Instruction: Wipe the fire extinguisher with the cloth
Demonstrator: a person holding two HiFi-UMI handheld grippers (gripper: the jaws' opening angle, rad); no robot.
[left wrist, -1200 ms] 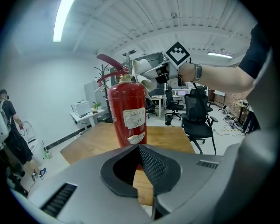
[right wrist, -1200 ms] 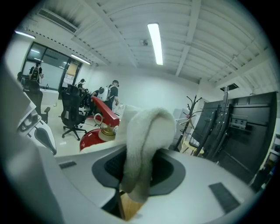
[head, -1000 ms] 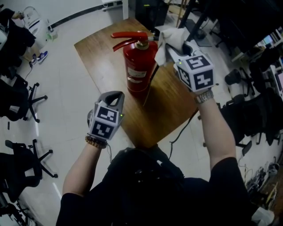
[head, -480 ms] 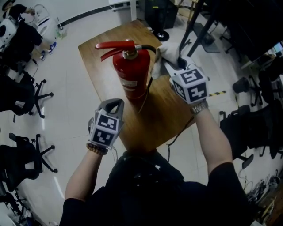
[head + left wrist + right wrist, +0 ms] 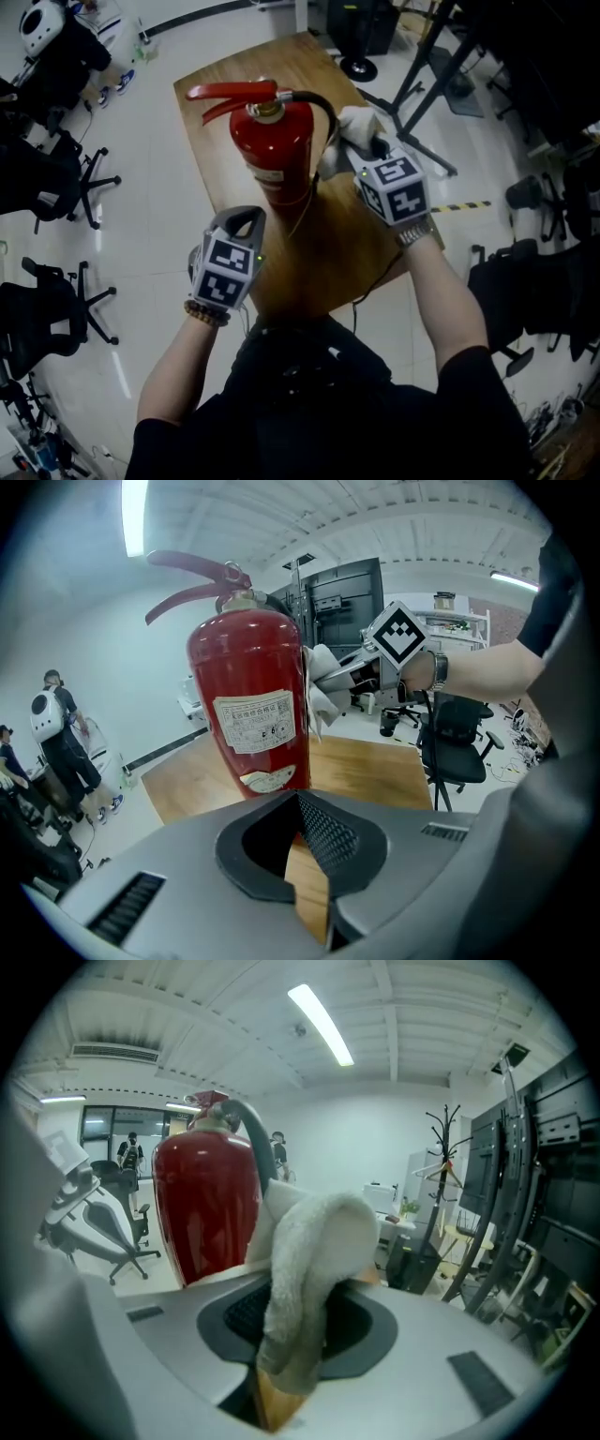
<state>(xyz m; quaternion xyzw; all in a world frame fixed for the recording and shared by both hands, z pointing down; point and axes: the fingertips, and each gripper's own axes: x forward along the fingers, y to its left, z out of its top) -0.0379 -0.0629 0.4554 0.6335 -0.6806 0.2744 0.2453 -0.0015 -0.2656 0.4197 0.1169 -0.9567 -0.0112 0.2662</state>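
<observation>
Fire extinguisher (image 5: 272, 155) upright on table (image 5: 328, 248) | your right gripper (image 5: 295, 1335) clamps white cloth (image 5: 314, 1260) against its hose side, contact apparently made | your left gripper (image 5: 300, 827) closed, empty, near its base

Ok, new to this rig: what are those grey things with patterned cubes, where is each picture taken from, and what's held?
No robot here: a person holds a two-fingered gripper in each hand; the cubes are part of them. The top-down picture comes from a head camera; the other two come from cameras on the grippers, looking along their fingers. A red fire extinguisher stands upright on a wooden table. The right gripper pinches a white cloth beside the extinguisher. The left gripper is shut and empty, short of the extinguisher.
</observation>
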